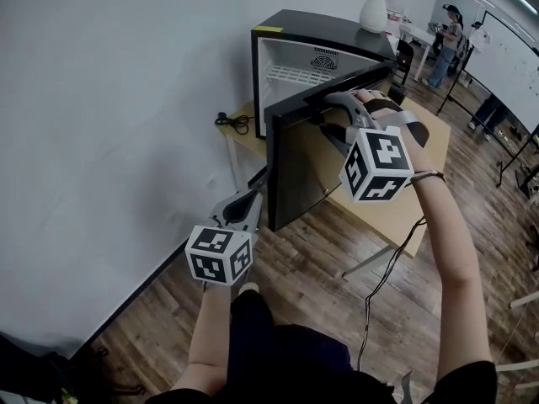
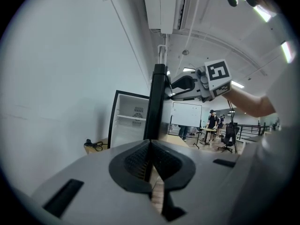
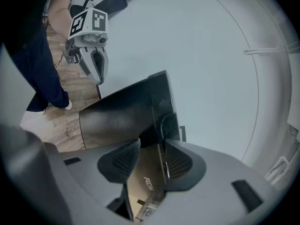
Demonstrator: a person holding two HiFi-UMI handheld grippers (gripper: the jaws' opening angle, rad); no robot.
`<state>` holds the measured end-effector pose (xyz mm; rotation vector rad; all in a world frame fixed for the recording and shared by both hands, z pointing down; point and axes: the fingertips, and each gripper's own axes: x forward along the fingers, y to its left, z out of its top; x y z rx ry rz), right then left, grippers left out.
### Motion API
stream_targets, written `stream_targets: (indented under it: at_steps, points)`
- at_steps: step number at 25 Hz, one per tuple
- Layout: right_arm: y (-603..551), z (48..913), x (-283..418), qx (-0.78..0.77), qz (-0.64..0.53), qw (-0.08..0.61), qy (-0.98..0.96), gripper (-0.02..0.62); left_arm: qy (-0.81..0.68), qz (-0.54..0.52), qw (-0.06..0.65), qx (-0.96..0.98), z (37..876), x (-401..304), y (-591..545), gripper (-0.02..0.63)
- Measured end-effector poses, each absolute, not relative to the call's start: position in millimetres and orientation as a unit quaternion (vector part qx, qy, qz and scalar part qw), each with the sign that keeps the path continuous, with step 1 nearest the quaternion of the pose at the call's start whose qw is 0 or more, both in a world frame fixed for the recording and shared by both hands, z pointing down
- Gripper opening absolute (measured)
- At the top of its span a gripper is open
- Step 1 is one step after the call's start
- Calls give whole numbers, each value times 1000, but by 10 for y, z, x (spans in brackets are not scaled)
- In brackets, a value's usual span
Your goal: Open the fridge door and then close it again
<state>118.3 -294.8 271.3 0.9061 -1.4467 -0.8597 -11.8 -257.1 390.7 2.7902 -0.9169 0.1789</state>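
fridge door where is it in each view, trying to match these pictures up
Head view: the open black fridge door stands at centre.
Left gripper view: the door is seen edge-on, a thin dark vertical strip at centre.
Right gripper view: the door is a black slab at centre-left, its top edge between the jaws.
Shared landmark: the white wall, in all three.

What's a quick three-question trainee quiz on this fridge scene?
1. True or false: the fridge door is shut.
2. Which gripper has the door's top edge between its jaws?
3. What stands on top of the fridge? A) a white vase B) a kettle C) a lamp

Key: 1 false, it stands open; 2 the right gripper; 3 A.
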Motion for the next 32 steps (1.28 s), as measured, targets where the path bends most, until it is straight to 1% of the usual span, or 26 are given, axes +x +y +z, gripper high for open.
stream_targets:
  at_steps: [13,23,32]
  points:
    - [-2383,2735,1461,366,-382,573,-626,143,-282,56,88,954,3850,186,-2202,6]
    - [-2014,2716,1686,357,-390,581,-620,144,-245,46,71,966,3686,527,-1933,6]
    - [-1721,2724,1937,348,-389,596,-610,147,-221,46,74,971,3721,785,-1741,6]
